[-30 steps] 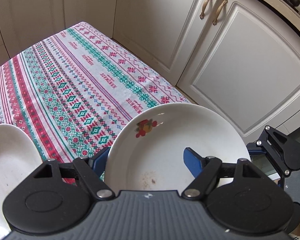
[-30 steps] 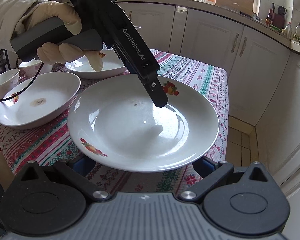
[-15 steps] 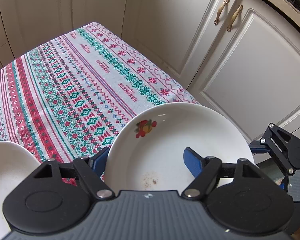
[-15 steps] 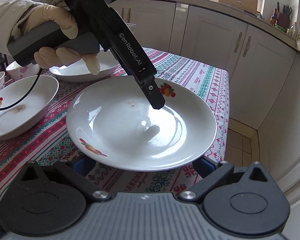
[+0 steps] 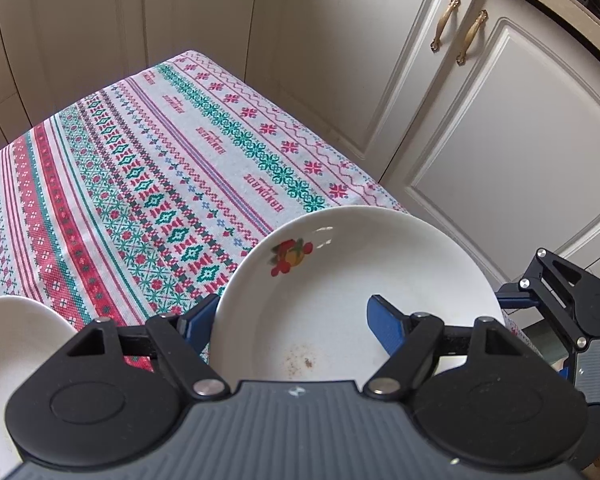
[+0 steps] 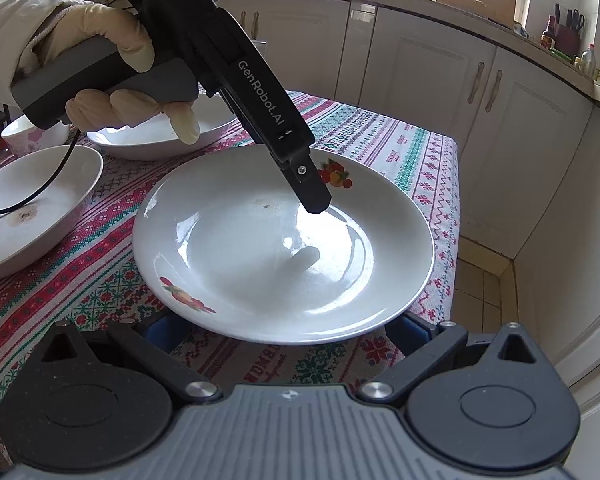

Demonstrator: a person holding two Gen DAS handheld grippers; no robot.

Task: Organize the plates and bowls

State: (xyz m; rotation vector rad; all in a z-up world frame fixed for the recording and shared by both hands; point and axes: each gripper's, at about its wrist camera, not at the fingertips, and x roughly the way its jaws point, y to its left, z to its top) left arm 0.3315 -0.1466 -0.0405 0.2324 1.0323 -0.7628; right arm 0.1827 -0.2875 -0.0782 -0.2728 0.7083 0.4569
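White glazed china is what is being handled: a plate point(image 5: 340, 300) with fruit decals lies over the corner of the cloth-covered surface point(image 5: 140, 200) nearest the cabinets. Whether it rests on the cloth or is raised just off it cannot be told.

The left claw point(image 5: 290, 312) is closed on the plate's rim, with one blue finger laid inside the well and the other tucked outside and beneath the edge. The right claw point(image 6: 286, 328) is spread wide. Its tips are hidden under the opposite rim, and nothing is seen pinched between them.

The step in hand is judged to be carrying this plate toward the similar dishes point(image 6: 32, 208) standing further along the surface. A one-sided pinch on slick glaze is likely to let the plate tip. The plate should therefore be kept level, and the spread right claw should be kept beneath the free rim as a rest.

Crumbs are seen in the well, so tilting is best avoided. The plate should be lowered centred onto a matching dish, and only then should the grip be let go.
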